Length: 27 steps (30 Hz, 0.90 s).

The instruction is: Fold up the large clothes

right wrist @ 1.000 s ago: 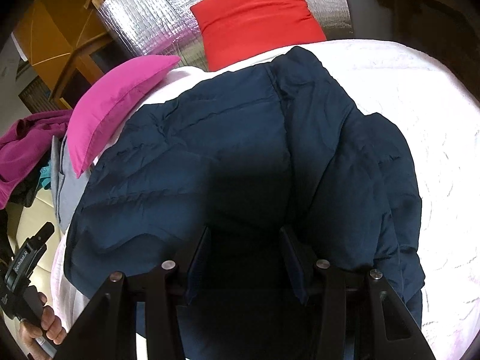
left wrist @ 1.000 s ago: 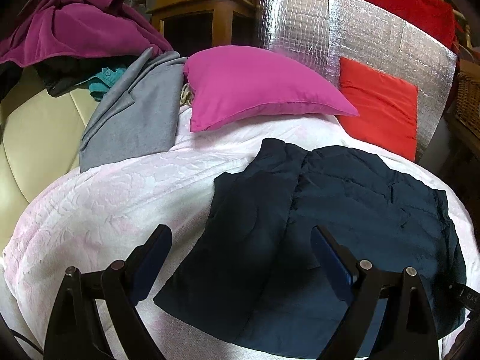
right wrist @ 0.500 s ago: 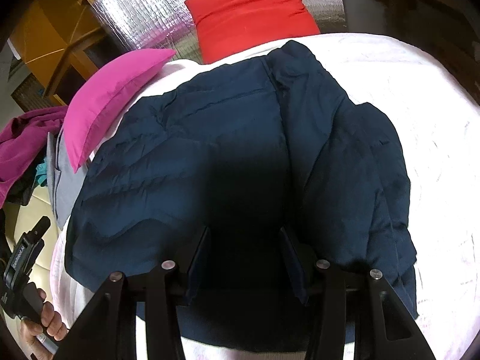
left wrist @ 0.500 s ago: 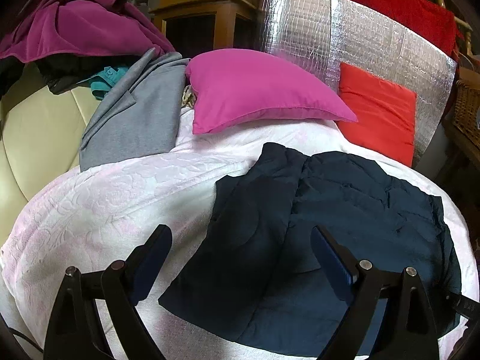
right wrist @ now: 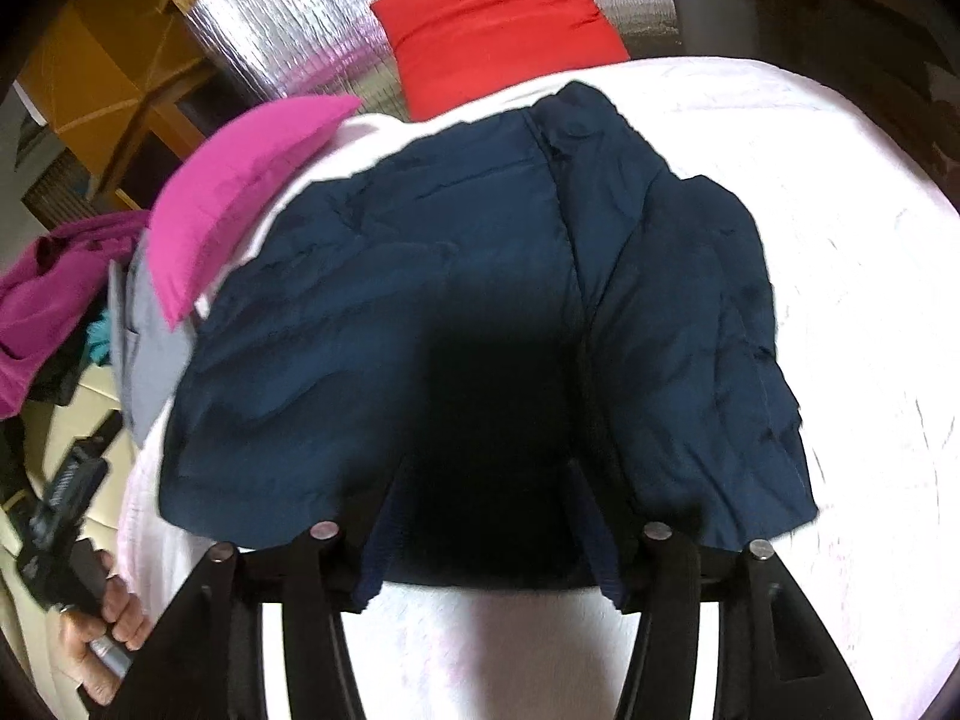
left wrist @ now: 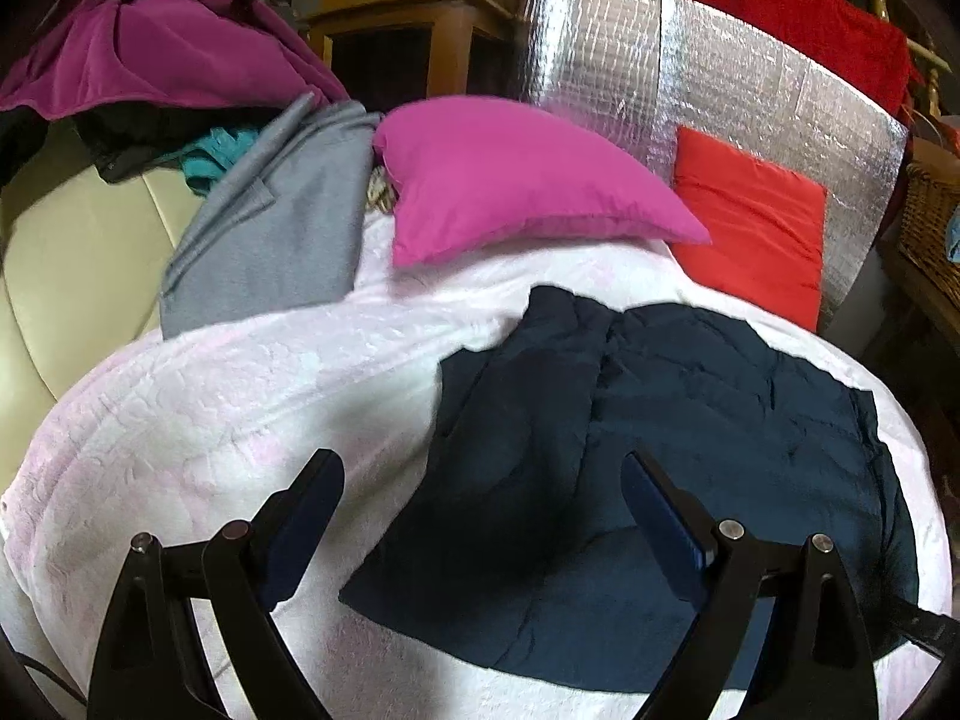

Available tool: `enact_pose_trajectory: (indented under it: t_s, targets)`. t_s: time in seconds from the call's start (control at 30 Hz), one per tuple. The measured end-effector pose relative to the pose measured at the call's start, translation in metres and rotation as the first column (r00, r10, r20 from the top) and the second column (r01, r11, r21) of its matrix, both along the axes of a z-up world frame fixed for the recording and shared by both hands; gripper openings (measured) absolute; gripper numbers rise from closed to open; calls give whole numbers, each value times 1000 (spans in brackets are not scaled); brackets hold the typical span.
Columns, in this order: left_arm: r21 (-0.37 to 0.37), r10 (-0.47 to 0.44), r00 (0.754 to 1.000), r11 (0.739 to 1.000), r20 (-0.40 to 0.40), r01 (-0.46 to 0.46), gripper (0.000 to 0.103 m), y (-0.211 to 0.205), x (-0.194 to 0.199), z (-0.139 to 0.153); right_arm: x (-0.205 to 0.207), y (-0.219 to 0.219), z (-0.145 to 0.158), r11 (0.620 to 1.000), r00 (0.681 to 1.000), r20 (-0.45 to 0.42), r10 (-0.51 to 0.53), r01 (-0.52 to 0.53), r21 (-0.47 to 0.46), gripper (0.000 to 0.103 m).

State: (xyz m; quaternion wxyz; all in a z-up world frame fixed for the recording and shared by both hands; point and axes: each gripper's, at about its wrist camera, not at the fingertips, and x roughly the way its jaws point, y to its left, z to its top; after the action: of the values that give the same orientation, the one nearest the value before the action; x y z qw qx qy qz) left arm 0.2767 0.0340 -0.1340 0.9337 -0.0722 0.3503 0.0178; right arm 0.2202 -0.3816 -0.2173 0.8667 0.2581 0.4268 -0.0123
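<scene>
A navy quilted jacket (left wrist: pixel 690 420) lies folded on a white-pink blanket (left wrist: pixel 240 390) that covers the bed. My left gripper (left wrist: pixel 480 462) is open wide and hovers over the jacket's left edge with nothing between its fingers. In the right wrist view the jacket (right wrist: pixel 360 330) fills the middle. My right gripper (right wrist: pixel 486 468) hangs over its near hem, deep in shadow. Its jaws are opening, and the hem lies under them with the pads not pressing on it. A person's hand (right wrist: pixel 108 630) holds the left gripper's handle at the lower left.
A pink pillow (left wrist: pixel 510 180) and a red pillow (left wrist: pixel 750 222) rest at the head, against a silver foil panel (left wrist: pixel 690 72). A grey garment (left wrist: pixel 270 240) and purple clothes (left wrist: pixel 150 42) lie on a cream sofa (left wrist: pixel 72 252) to the left. A wicker basket (left wrist: pixel 930 216) stands far right.
My right gripper has drawn back toward the jacket's near hem, and its jaws have spread wider. White blanket now shows below the hem. The left gripper has hardly moved.
</scene>
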Motion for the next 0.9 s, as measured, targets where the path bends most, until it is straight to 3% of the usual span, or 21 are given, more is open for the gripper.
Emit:
enact_pose_trajectory:
  t_s: [0.13, 0.27, 0.4, 0.63, 0.9]
  targets:
    - [-85, -21, 995, 996, -95, 13, 94, 11, 6, -13, -33, -15, 2, 996, 997, 67, -49, 44, 83, 70]
    - [-181, 21, 983, 982, -181, -54, 94, 33, 9, -28, -54, -33, -6, 979, 991, 92, -100, 81, 184, 76]
    - [-209, 33, 967, 974, -252, -88, 94, 40, 10, -44, -67, -47, -24, 952, 984, 99, -147, 114, 284, 78]
    - [-296, 1, 925, 947, -381, -123, 94, 37, 15, -76, -64, -52, -53, 908, 979, 89, -181, 132, 398, 79]
    - [-414, -31, 906, 895, -422, -163, 96, 34, 21, -98, -31, -52, -78, 869, 977, 78, -201, 141, 475, 80]
